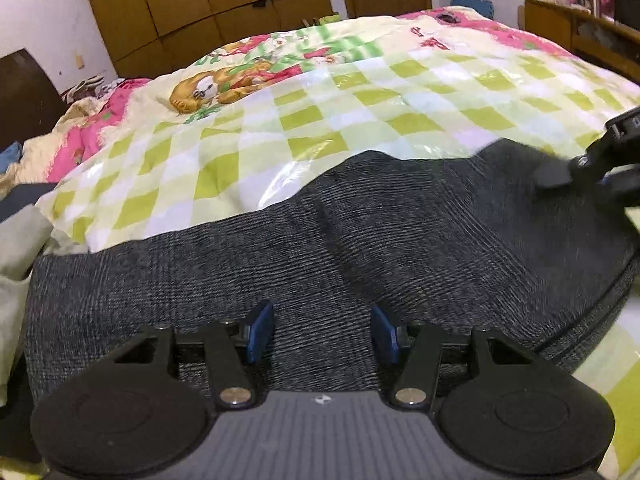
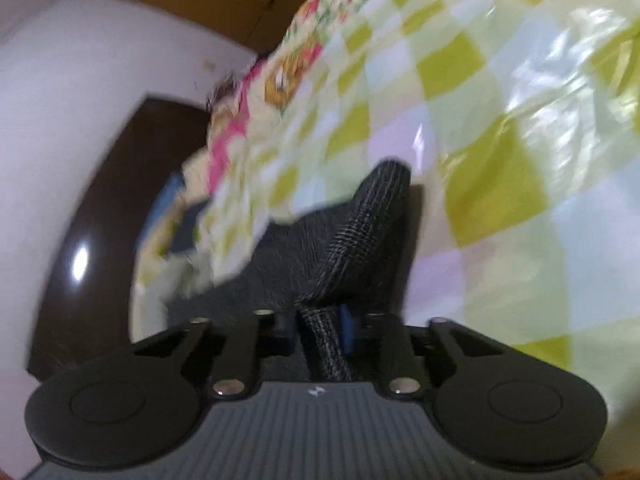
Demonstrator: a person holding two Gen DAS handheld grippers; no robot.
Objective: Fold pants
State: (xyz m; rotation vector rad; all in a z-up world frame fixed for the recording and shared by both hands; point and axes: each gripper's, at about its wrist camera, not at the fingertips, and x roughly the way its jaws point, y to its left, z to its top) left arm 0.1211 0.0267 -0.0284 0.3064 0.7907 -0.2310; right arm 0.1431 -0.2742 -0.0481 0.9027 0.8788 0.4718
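Note:
Dark grey pants point(image 1: 320, 248) lie spread across the near part of the bed. My left gripper point(image 1: 322, 330) is open just above the cloth, with its blue pads point(image 1: 260, 330) apart and nothing between them. My right gripper point(image 2: 320, 326) is shut on a fold of the pants point(image 2: 360, 232), which rises as a ridge in front of it. The right gripper also shows at the right edge of the left wrist view point(image 1: 556, 174), at the pants' far right corner.
The bed is covered by a shiny green and white checked sheet point(image 1: 360, 112) over a cartoon-print quilt point(image 1: 224, 84). Wooden wardrobes point(image 1: 208, 4) stand behind, a dark headboard point(image 2: 96, 216) to the left, a wooden desk point(image 1: 580, 32) at right.

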